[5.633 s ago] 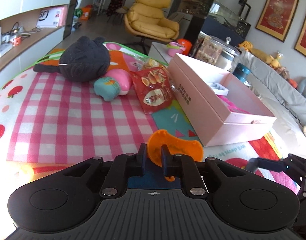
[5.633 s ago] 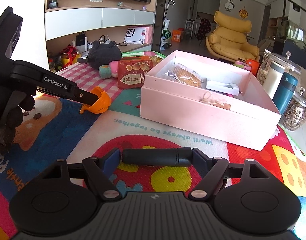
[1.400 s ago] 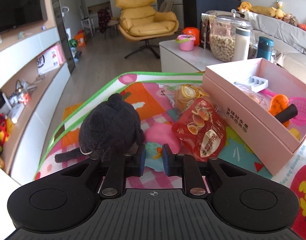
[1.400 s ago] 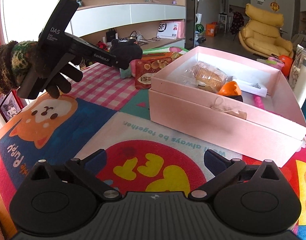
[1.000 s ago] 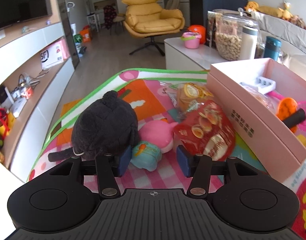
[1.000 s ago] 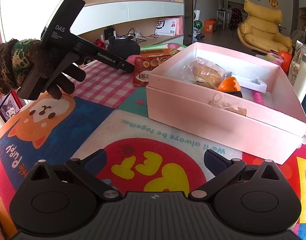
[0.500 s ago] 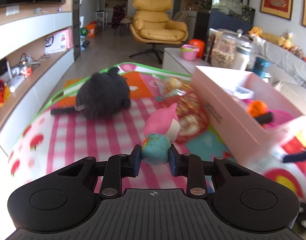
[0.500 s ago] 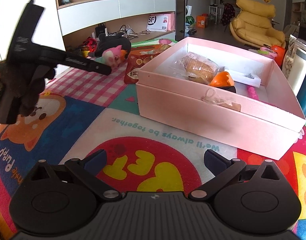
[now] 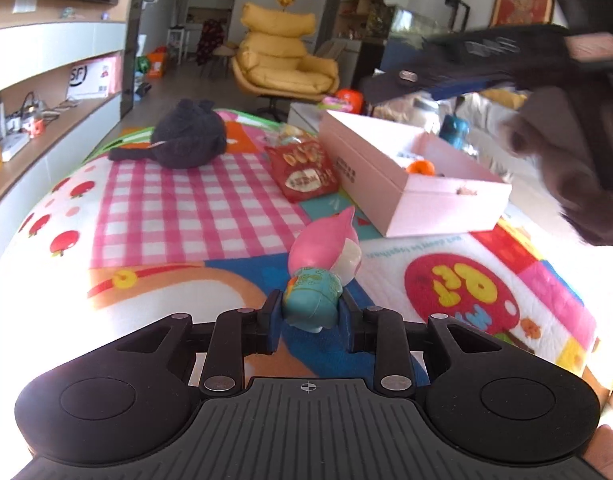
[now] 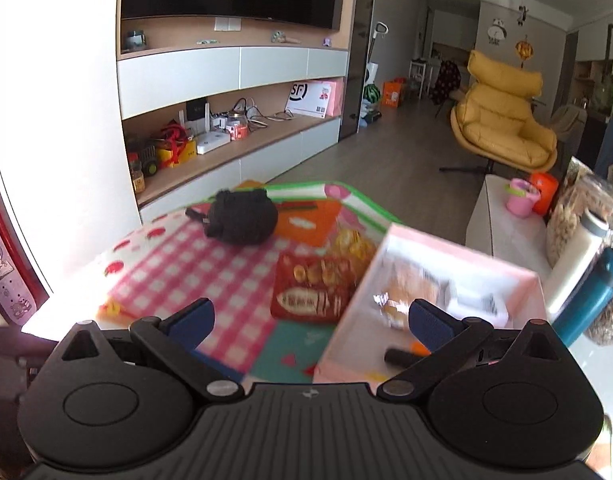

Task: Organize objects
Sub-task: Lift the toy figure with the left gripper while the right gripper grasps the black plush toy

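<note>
Left hand-held gripper (image 9: 309,314) clamps the pink-and-teal toy (image 9: 320,276) by its teal base, near of the pink box (image 9: 410,176). Right hand-held gripper (image 10: 308,318) gapes empty. Risk: top-heavy toy pivoting loose, or gripper collision.

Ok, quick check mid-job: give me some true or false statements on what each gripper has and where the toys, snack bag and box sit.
1. The left gripper is shut on the pink and teal toy. True.
2. The right gripper holds the red snack bag. False: it is open and empty.
3. The black plush lies inside the pink box. False: it lies on the checked mat.
4. An orange toy sits in the pink box. True.
</note>
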